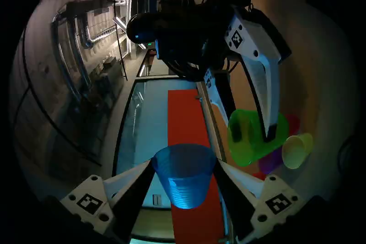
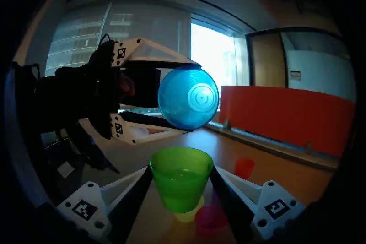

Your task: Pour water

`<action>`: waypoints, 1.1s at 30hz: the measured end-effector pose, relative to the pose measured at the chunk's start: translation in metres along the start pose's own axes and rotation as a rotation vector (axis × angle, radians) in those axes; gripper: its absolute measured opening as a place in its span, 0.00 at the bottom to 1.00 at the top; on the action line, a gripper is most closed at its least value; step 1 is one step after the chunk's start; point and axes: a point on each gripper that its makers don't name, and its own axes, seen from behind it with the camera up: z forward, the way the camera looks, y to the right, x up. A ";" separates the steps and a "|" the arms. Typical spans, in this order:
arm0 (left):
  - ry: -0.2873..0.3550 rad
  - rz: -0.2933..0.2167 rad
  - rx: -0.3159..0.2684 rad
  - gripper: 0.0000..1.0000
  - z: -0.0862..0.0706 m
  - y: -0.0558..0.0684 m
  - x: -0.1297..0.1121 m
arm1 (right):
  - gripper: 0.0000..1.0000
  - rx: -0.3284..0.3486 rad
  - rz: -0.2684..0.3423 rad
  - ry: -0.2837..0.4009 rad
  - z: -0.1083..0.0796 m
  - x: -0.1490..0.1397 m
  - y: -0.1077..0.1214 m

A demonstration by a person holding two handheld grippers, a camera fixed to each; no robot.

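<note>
My left gripper (image 1: 184, 165) is shut on a translucent blue cup (image 1: 183, 184). In the right gripper view that blue cup (image 2: 194, 95) lies tipped on its side with its base toward the camera, held by the left gripper (image 2: 182, 100) in a gloved hand, just above the green cup. My right gripper (image 2: 180, 170) is shut on a translucent green cup (image 2: 179, 189), which stands upright over the table; a darker lower band looks like liquid. In the left gripper view the right gripper (image 1: 249, 129) holds the green cup (image 1: 247, 145) just past the blue cup's rim.
Small cups stand on the wooden table (image 2: 265, 166): a red cup (image 2: 244, 167), a yellow cup (image 2: 187, 216) and a pink cup (image 2: 210, 222) under the green one. An orange panel (image 2: 293, 116) runs along the table's far edge by a bright window (image 2: 210, 56). A yellow cup (image 1: 297, 150) lies beside the green one.
</note>
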 end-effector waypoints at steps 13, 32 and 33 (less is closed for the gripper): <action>-0.005 -0.159 0.030 0.88 0.002 -0.008 -0.007 | 0.91 -0.014 -0.003 0.012 -0.004 0.007 0.003; -0.026 -0.544 0.056 0.88 -0.001 -0.002 -0.029 | 0.91 -0.023 -0.005 0.053 -0.009 0.019 0.006; -0.028 -0.562 0.056 0.88 -0.002 0.000 -0.030 | 0.91 -0.025 -0.006 0.053 -0.009 0.019 0.007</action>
